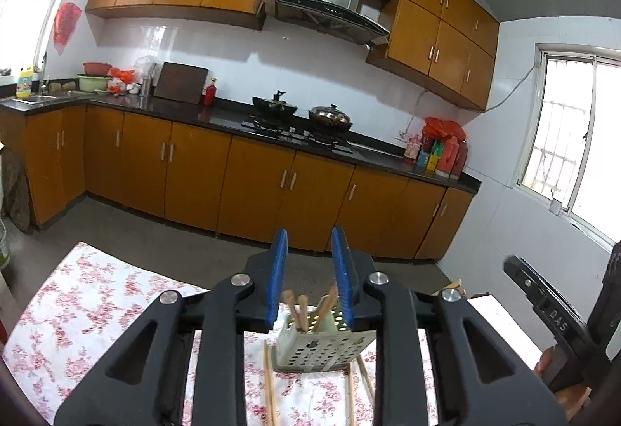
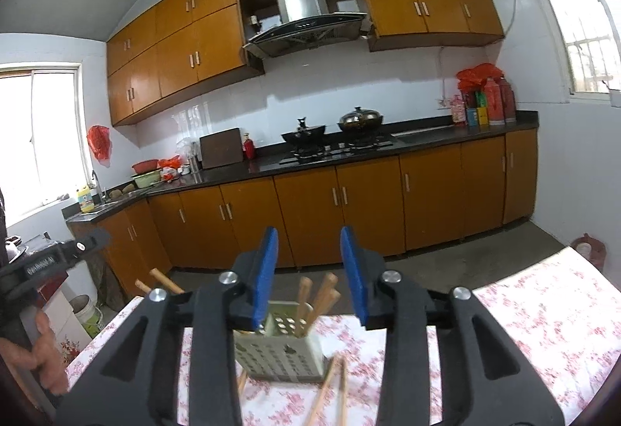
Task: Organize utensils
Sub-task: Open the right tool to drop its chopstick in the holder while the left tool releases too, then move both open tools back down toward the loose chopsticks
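A pale green perforated plastic utensil holder (image 1: pixel 322 344) stands on the floral tablecloth (image 1: pixel 97 309), a few wooden chopsticks already upright inside. More loose wooden chopsticks (image 2: pixel 330 387) lie on the cloth beside its base. Both the left gripper (image 1: pixel 309 278) and right gripper (image 2: pixel 309 274) hover before the holder, jaws apart and empty; the next step is probably picking up a loose chopstick, which calls for a low, precise pinch.

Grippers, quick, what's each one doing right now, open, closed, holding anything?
Left gripper: open, nothing between the blue pads, perforated chopstick holder ahead.
Right gripper: open, holding nothing, aimed at the same holder.
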### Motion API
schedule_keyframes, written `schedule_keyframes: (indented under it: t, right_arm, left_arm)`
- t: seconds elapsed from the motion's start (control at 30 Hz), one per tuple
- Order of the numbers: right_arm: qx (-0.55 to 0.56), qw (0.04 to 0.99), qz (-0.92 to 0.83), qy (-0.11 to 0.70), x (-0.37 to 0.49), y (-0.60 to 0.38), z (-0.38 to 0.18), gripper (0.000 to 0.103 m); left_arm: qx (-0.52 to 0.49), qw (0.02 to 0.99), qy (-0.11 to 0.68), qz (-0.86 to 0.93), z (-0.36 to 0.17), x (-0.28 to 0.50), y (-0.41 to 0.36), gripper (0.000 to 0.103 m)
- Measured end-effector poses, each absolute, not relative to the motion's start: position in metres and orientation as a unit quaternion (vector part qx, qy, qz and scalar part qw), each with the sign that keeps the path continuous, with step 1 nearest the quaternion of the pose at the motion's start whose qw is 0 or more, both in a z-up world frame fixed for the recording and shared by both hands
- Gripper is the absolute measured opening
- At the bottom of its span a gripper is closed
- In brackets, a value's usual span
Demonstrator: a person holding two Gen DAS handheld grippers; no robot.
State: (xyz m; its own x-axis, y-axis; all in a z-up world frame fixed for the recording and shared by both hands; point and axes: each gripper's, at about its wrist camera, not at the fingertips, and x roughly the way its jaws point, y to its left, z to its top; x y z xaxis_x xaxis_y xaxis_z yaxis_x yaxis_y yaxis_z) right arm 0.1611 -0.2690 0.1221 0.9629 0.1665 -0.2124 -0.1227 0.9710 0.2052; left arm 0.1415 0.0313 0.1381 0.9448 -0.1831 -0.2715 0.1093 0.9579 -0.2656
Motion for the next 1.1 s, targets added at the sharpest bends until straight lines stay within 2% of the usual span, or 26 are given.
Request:
schedule_keyframes:
  t: [0.13,0.27,0.57,0.73,0.77,0.83,0.87,1.1]
  right_arm:
    - [0.089,0.984,0.056,0.146,0.143,-0.285,0.099,0.036]
    - [0.081,0.973,0.040,0.212,0.140,-0.296,0.051,0.036]
    - [0.059,0.915,0.066,0.395,0.174,-0.260,-0.075,0.035]
    - [0.039,0.899,0.068,0.430,0.184,-0.237,-0.107,0.034]
    - [0.027,0.898,0.062,0.435,0.186,-0.233,-0.112,0.031]
    - [0.014,0.901,0.051,0.431,0.185,-0.236,-0.115,0.012]
    - [0.014,0.901,0.048,0.430,0.185,-0.238,-0.115,0.008]
    - [0.081,0.899,-0.052,0.426,0.185,-0.304,-0.114,0.007]
  left_arm:
    - [-0.119,0.980,0.151,-0.057,0.133,0.123,0.043,0.025]
    - [-0.095,0.980,0.171,-0.031,0.110,0.115,0.051,0.025]
    - [-0.058,0.953,0.297,-0.009,0.015,0.135,0.055,0.025]
    - [-0.071,0.935,0.345,-0.035,-0.020,0.139,0.055,0.025]
    - [-0.073,0.932,0.352,-0.039,-0.026,0.139,0.055,0.025]
    - [-0.077,0.927,0.364,-0.049,-0.036,0.140,0.052,0.025]
    - [-0.080,0.924,0.369,-0.053,-0.040,0.140,0.051,0.025]
    - [-0.089,0.906,0.402,-0.096,-0.066,0.143,0.035,0.025]
